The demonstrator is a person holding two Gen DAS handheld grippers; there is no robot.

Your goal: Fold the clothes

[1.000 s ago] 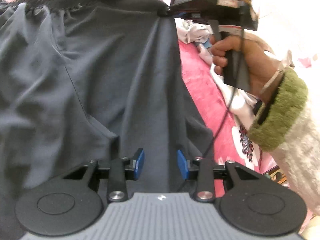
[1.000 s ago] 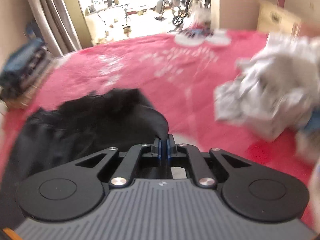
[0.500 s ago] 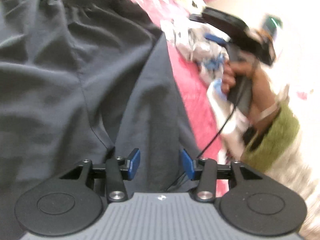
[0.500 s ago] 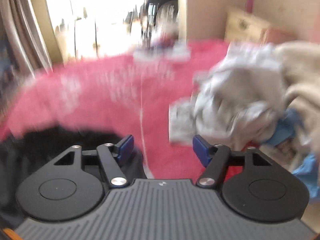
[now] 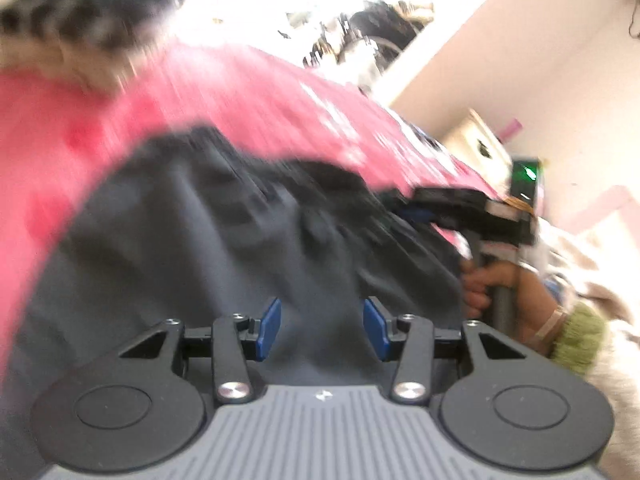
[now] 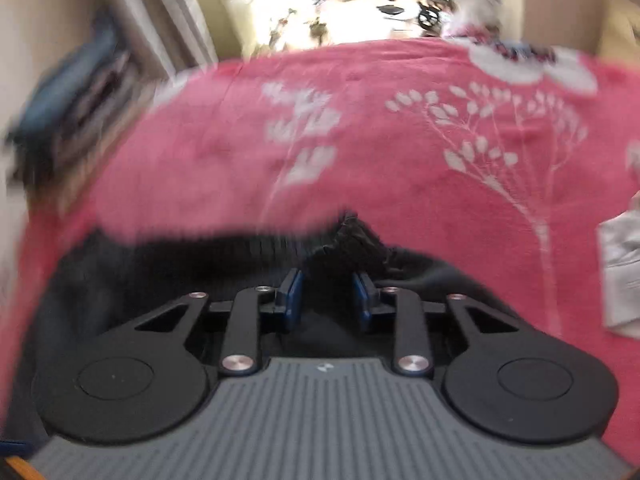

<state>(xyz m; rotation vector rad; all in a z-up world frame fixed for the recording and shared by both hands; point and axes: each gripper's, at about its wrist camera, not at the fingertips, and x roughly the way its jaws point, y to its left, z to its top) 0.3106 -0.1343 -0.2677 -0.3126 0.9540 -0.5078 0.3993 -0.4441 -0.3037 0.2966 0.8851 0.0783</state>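
At the far left of the left wrist view a blurred pile of folded clothes (image 5: 80, 20) sits at the head of the bed (image 5: 248, 92), which wears a pink cover with white flower prints. The dark grey garment (image 5: 224, 232) lies spread on that cover, filling the middle of the view. The left gripper (image 5: 322, 330) hovers over the near cloth with its blue pads set wide apart and nothing between them.

Further right, the right gripper (image 6: 326, 294) is at the garment's black, gathered band, which looks like an elastic waist. Its pads stand at a middling gap with a bunched ridge of the band rising between them; through the motion blur I cannot tell whether they touch the cloth. A crumpled pale cloth (image 6: 622, 276) lies apart at the right edge of the bed.

The garment looks thin, light and limp, likely smooth enough to slide. It should drape and crease readily, so the 2 grippers would do best taking it at the thicker waistband or a hem corner, pinching deep.
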